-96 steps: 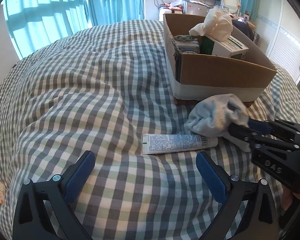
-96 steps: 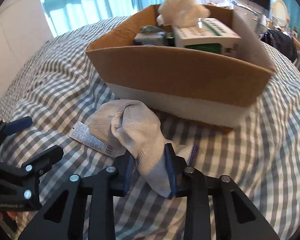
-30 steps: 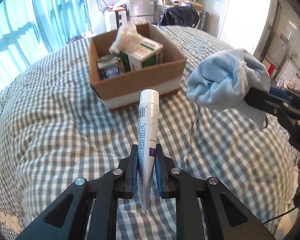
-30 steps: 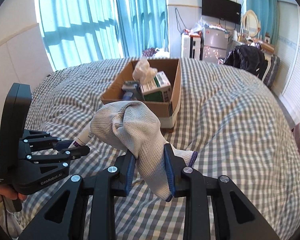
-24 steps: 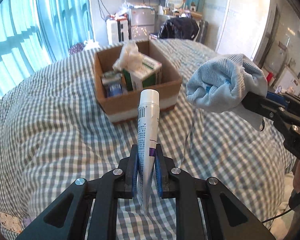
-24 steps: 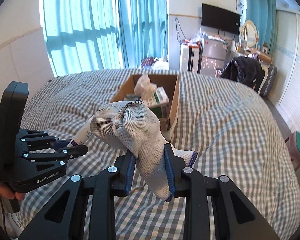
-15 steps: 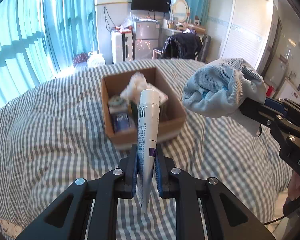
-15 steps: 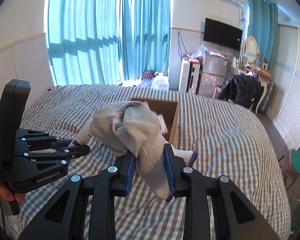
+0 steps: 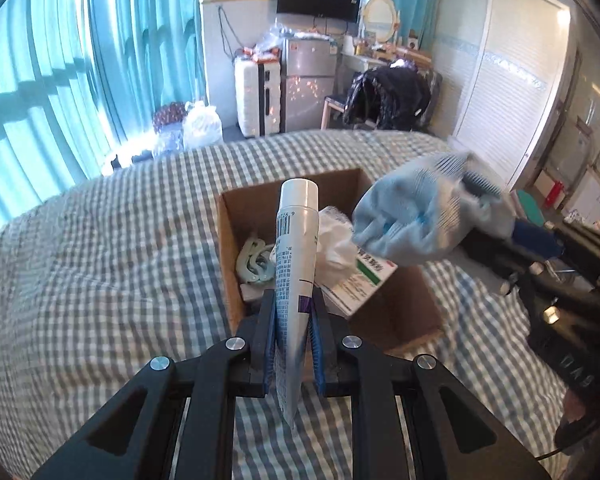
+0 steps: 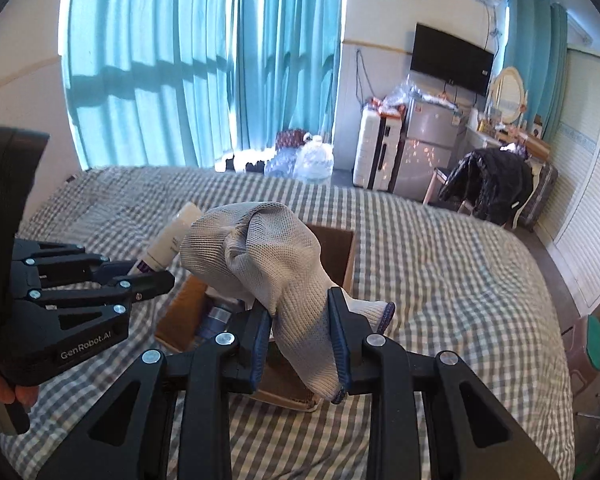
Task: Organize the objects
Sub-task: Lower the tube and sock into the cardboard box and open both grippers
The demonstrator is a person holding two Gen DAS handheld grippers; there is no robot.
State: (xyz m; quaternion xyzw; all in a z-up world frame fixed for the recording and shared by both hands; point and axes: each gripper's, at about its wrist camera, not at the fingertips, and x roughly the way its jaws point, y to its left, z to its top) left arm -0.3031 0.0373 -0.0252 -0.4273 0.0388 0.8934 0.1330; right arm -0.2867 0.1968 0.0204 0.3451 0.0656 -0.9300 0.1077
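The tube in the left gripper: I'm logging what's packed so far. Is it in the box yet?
Not yet. The tube is clamped in the left gripper, held above the cardboard box.

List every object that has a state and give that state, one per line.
Left gripper: shut on the tube.
Tube: capped, held upright above the box.
Right gripper: shut on the glove.
Glove: bunched, held above the box.
Box: open-topped, partly filled, resting on the bed.
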